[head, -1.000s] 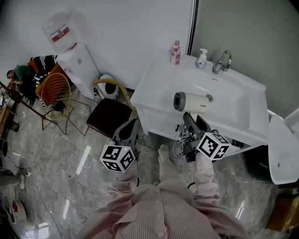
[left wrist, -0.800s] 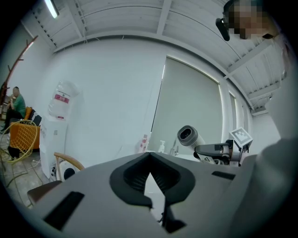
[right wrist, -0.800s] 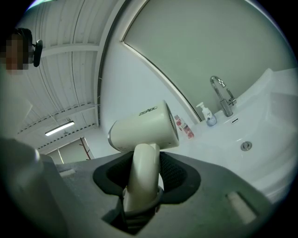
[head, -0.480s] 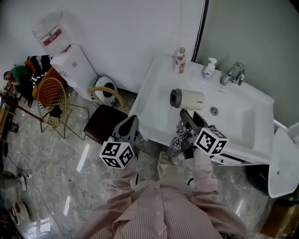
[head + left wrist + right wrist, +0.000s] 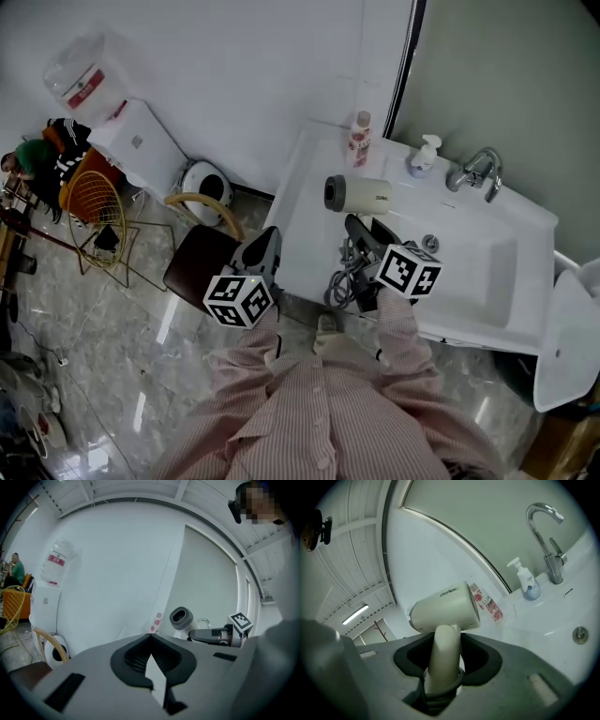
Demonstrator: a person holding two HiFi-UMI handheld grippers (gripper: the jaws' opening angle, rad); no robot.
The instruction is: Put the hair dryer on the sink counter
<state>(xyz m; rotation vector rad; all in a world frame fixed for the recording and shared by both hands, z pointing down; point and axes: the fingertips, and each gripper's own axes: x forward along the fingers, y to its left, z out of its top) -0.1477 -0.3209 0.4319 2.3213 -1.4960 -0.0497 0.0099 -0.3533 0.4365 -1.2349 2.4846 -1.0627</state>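
A washroom corner set up inside a larger shared room — a white sink counter (image 5: 302, 202) with a chrome faucet (image 5: 476, 170), a pump soap bottle (image 5: 422, 157) and a pink bottle (image 5: 357, 139), while a water dispenser (image 5: 131, 141), a wire chair (image 5: 89, 199) and a seated person (image 5: 33, 155) share the glossy marble floor (image 5: 112, 323)

Legible print: "ZEABC" on the hair dryer (image 5: 445, 609) barrel; "LUX" on the pink bottle (image 5: 487, 603) left of the faucet (image 5: 554, 566); pump bottle (image 5: 528, 584) label unreadable.
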